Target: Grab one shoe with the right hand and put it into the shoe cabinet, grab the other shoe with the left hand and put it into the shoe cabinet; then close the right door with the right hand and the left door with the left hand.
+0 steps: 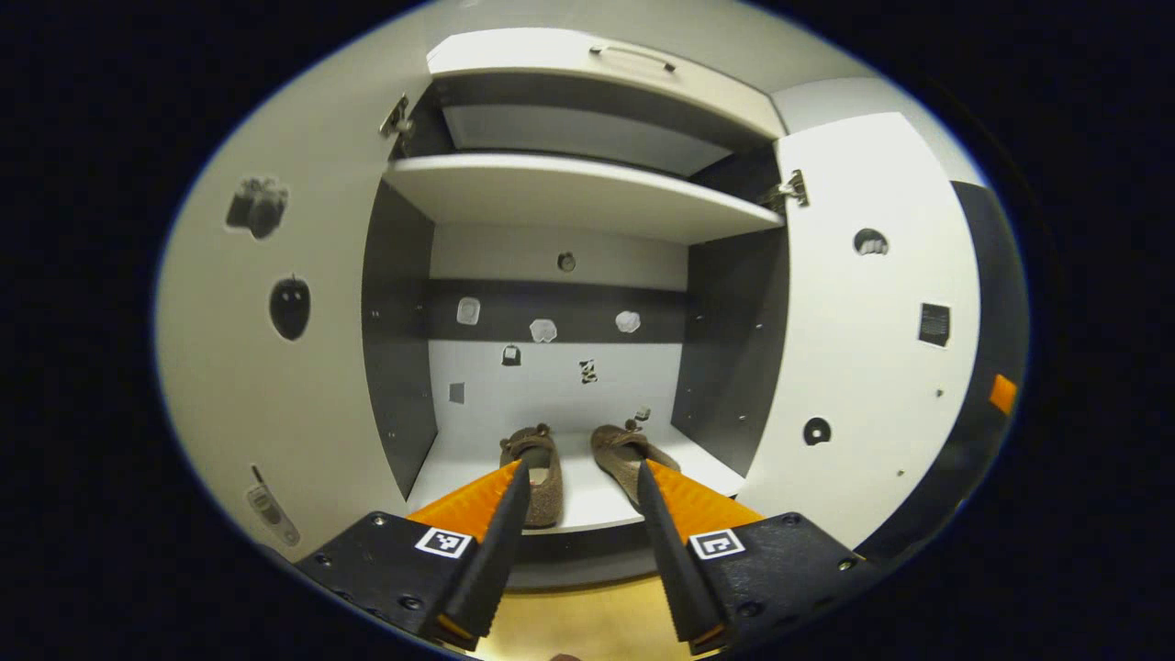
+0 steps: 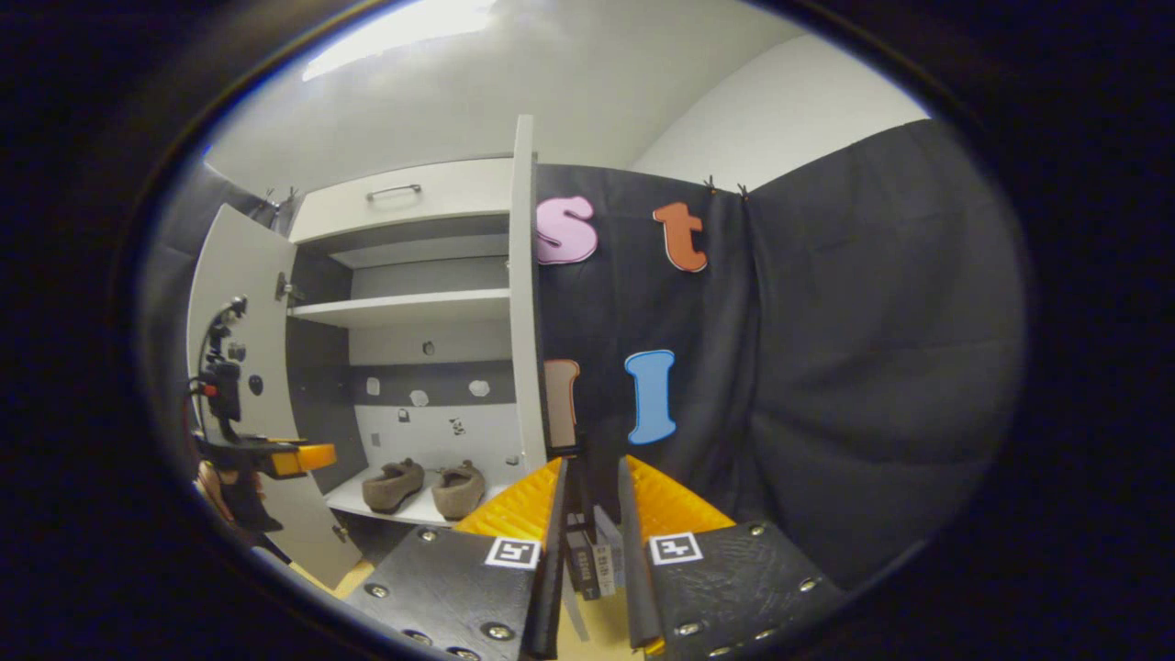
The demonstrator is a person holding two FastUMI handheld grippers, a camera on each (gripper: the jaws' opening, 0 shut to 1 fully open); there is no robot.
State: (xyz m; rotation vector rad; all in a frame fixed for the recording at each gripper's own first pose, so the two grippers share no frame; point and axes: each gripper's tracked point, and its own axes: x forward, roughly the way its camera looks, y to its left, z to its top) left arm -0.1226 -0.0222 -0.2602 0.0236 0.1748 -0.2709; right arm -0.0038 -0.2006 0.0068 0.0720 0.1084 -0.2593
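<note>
On the shoe cabinet's (image 1: 587,500) bottom shelf two brown shoes (image 1: 542,473) sit side by side; left gripper (image 1: 580,482) wide, right gripper (image 2: 593,477) narrowed, both empty.

Both views are dim overall, with strong fisheye bending: straight cabinet (image 1: 569,275) edges bow outward near the rim. In the right gripper view a bright patch of glare on the ceiling (image 2: 404,28) marks light from above. The cabinet's upper recess lies in shadow, while its white doors (image 1: 863,349) catch even light. Focus is fairly sharp at the centre and softer at the edges.
</note>
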